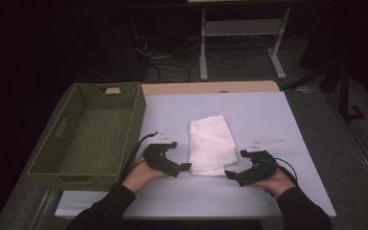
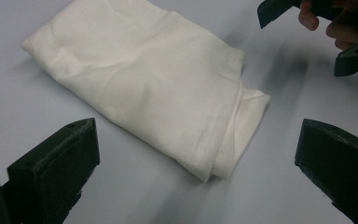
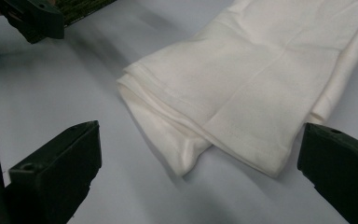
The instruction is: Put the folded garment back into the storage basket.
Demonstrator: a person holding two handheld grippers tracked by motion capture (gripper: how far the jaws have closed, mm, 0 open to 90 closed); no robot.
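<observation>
- Nearest, the left gripper (image 1: 188, 167) and right gripper (image 1: 228, 174) flank the folded white cloth (image 1: 211, 143) at its near corners, jaws wide, holding nothing.
- The cloth lies flat on the table (image 1: 268, 115).
- Farther left of the cloth stands a green basket (image 1: 93, 91).
- Judged step: approach; next, close on the near corners.

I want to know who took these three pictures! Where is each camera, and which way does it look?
High view: sits above the person's side, looking forward and down at the table, green basket, white cloth; forearms, left gripper and right gripper show.
Left gripper view: rides the left gripper, facing the cloth; its jaws stand apart.
Right gripper view: rides the right gripper, facing the cloth; its jaws stand apart.
Both gripper views share the cloth's near folded end.
</observation>
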